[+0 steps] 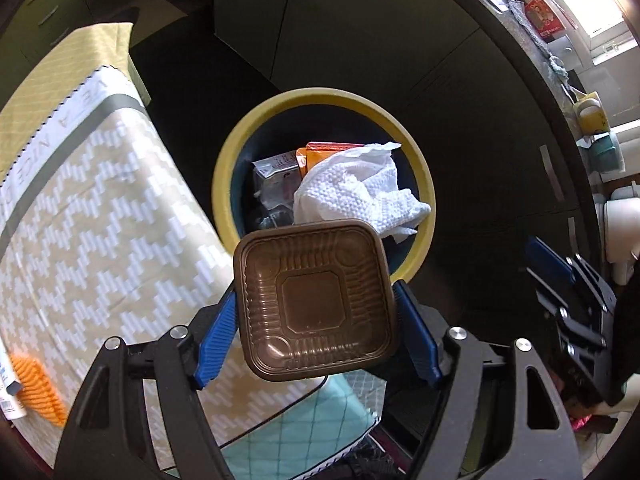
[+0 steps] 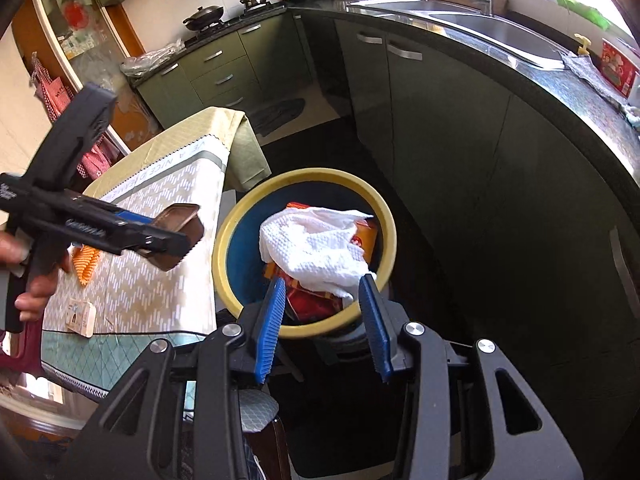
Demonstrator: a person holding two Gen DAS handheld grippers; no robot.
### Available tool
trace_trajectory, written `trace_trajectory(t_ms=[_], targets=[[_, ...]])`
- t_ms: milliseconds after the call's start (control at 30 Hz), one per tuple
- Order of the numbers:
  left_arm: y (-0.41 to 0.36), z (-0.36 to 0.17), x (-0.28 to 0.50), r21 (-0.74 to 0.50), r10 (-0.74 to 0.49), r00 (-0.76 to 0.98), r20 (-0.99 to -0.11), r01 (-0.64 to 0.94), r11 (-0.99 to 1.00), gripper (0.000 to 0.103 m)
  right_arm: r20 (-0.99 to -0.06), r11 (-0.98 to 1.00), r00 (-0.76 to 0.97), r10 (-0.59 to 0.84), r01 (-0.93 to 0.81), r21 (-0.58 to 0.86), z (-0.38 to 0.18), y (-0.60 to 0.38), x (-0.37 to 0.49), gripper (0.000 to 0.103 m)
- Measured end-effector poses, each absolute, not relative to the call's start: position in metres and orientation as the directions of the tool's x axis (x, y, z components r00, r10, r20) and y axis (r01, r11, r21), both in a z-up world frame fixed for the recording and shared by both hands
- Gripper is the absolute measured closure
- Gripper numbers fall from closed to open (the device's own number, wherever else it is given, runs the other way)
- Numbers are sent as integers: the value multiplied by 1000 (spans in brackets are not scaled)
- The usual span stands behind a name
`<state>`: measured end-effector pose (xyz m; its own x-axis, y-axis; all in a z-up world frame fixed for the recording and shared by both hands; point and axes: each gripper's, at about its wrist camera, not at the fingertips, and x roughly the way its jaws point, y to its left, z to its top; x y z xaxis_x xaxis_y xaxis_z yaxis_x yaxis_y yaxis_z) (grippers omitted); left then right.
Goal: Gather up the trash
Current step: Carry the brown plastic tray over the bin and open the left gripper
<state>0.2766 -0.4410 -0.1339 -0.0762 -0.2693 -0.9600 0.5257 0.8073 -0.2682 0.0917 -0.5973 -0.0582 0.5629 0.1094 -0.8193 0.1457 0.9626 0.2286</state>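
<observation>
My left gripper (image 1: 316, 292) is shut on a brown plastic tray (image 1: 316, 300), held at the table's edge just short of the yellow-rimmed bin (image 1: 224, 168). The bin holds a crumpled white paper towel (image 1: 356, 192), an orange packet (image 1: 320, 152) and a dark wrapper (image 1: 272, 176). In the right wrist view my right gripper (image 2: 326, 284) is open and empty just above the bin's near rim (image 2: 224, 240), over the paper towel (image 2: 312, 244). The left gripper (image 2: 168, 236) with the tray (image 2: 176, 220) shows at left there.
A table with a patterned cloth (image 2: 160, 248) stands left of the bin, with an orange cloth (image 2: 86, 266) and a small carton (image 2: 82, 316) on it. Dark green cabinets (image 2: 440, 128) and a counter with a sink (image 2: 496, 32) curve around behind and right.
</observation>
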Motion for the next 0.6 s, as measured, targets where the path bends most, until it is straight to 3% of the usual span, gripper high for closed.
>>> trace_trajectory(t_ms=[267, 600], targets=[[-465, -167, 293, -278, -272, -87, -958, 503, 819, 28, -827, 956, 550, 116, 165, 243, -71, -613, 80, 63], [-400, -90, 267, -334, -365, -61, -929, 563, 756, 26, -821, 978, 558, 124, 72, 196, -54, -573, 88, 63]])
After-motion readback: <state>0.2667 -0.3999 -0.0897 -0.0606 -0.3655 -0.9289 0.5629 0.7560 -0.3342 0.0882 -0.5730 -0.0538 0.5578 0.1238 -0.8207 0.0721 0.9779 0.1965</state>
